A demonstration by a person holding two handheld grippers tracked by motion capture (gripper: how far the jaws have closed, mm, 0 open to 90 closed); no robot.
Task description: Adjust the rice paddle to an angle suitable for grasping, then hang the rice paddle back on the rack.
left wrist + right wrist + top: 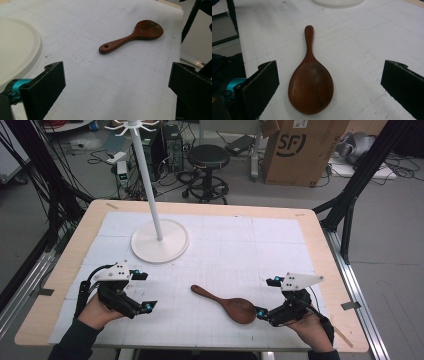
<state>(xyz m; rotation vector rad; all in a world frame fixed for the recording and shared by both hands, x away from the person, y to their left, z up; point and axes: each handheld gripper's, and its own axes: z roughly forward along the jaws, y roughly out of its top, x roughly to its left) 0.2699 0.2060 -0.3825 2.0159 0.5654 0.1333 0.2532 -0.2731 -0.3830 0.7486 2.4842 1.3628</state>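
The wooden spoon (225, 303) lies flat on the white mat of the table (320, 240), toward the near edge and right of centre. Its bowl points at the right tool (266, 298) and its handle runs away up and to the left, toward the white stand's round base (160, 241).

Right tool first — jaws spread wide, holding nothing, and in the right gripper view the spoon (310, 80) sits squarely between them, bowl close in and handle stretching straight ahead. So the long axis runs along this tool's own line of sight. In the high view the bowl is just beside the lower jaw tip, near but seemingly not touching.

Left tool (144, 290) — also wide open and empty, well apart from the spoon. From its camera the spoon (132, 35) lies farther off and to the right, handle end with its small hole nearer, bowl beyond.

My read — the right hand (312, 327) is the nearer one, lined up on the bowl; the handle is the left's to reach, and it has more ground to cover.
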